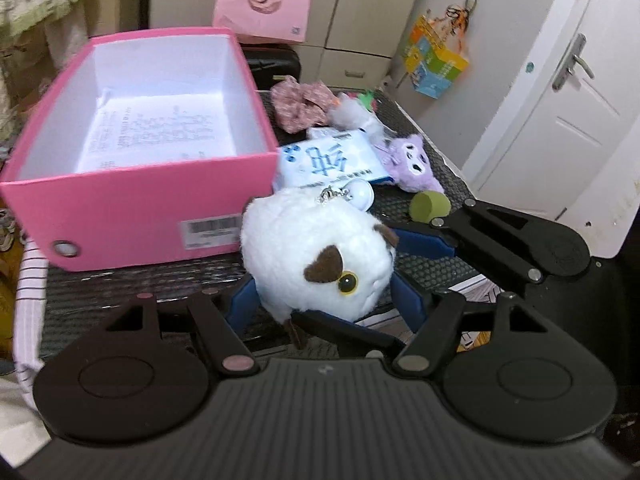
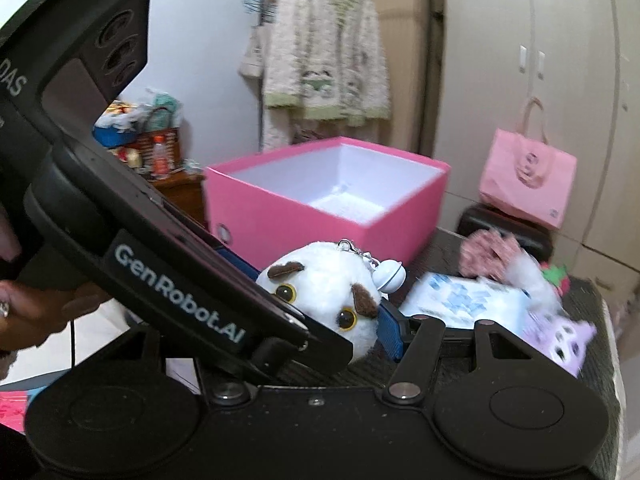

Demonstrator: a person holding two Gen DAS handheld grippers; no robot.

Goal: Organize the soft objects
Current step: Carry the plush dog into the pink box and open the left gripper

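Pink box point(image 1: 132, 208) stands open at the left of the dark table point(image 1: 120, 292), a printed sheet lying on its white floor. Just right of its front corner, a white plush toy point(image 1: 316, 248) with brown ears and yellow eyes is raised off the table surface, a small white bell point(image 1: 362, 194) on its clasp. Left gripper point(image 1: 316, 304) has its blue pads point(image 1: 244, 308) pressed against both flanks of the toy. Right gripper point(image 1: 404, 240) reaches in from the right; one blue pad lies against the toy's far side, and in the right wrist view the toy sits between its fingers point(image 2: 390, 328), so both grippers grasp the same toy. Behind the toy lies a blue-and-white tissue pack point(image 1: 332, 160); further right, a purple plush point(image 1: 412, 160) and a green cylinder point(image 1: 428, 206). A floral scrunchie point(image 1: 300, 106) lies at the rear, blurred.
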